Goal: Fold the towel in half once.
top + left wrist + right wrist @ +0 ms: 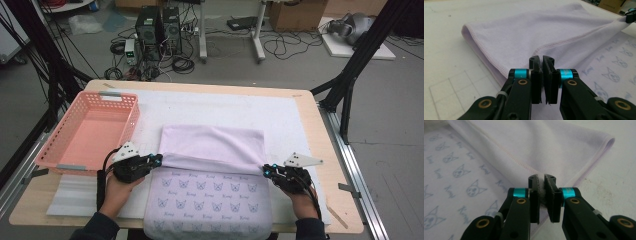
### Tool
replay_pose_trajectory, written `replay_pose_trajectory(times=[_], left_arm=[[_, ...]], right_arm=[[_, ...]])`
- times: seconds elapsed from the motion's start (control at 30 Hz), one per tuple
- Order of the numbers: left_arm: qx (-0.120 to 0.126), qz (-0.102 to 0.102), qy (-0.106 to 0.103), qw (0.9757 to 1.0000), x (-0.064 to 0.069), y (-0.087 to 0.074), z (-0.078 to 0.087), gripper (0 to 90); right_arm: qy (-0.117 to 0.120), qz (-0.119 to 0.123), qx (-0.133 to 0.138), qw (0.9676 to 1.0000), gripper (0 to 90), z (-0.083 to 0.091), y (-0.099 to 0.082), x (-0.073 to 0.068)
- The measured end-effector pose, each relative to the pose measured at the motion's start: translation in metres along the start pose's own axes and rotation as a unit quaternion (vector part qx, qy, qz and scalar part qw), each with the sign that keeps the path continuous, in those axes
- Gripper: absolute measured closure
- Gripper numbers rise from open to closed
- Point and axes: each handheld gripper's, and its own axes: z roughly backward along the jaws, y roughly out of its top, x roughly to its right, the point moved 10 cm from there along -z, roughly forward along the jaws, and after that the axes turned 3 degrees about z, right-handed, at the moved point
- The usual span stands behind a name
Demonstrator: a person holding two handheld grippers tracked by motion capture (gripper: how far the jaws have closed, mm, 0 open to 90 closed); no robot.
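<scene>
As both jaws pinch its folded edge, left gripper (159, 160) and right gripper (266, 170) draw the lilac cloth (212, 145) toward the table's (200, 88) near edge, folding it.

Soft even light, faint shadows, slightly blurry.

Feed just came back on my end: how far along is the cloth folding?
The first fold is under way: the far part of the lilac cloth is already turned over, plain side up. The left claw and right claw each pinch a corner of that hem. The cat-print part nearest the person is uncovered, and the pink basket holds nothing.
</scene>
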Motion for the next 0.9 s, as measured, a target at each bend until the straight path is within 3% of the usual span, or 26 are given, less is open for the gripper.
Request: replay_pose_trajectory(times=[0.3,0.53,0.57,0.63,0.67,0.77,0.9], left_arm=[[-0.001,0.017,0.007,0.9998,0.012,-0.020,0.025,84.8],[-0.004,0.023,0.015,0.9996,0.021,-0.030,0.040,88.4],[-0.008,0.032,0.018,0.9993,0.021,-0.032,0.040,84.0],[-0.015,0.061,0.025,0.9977,0.021,-0.035,0.039,64.7],[-0.016,0.066,0.028,0.9973,0.021,-0.036,0.039,61.0],[-0.020,0.072,0.026,0.9969,0.024,-0.037,0.038,56.6],[-0.029,0.064,0.032,0.9970,0.027,-0.038,0.031,54.3]], right_arm=[[0.011,0.008,-0.009,0.9999,81.6,0.012,-0.019,-0.020],[0.010,0.015,-0.008,0.9998,81.9,0.020,-0.023,-0.033],[0.011,0.015,-0.013,0.9997,81.1,0.020,-0.026,-0.034],[0.004,0.017,-0.020,0.9996,74.5,0.020,-0.031,-0.033],[0.001,0.011,-0.023,0.9997,70.8,0.020,-0.032,-0.032],[-0.012,-0.008,-0.011,0.9998,60.3,0.024,-0.033,-0.028],[-0.015,-0.027,0.018,0.9994,58.0,0.033,-0.027,-0.025]])
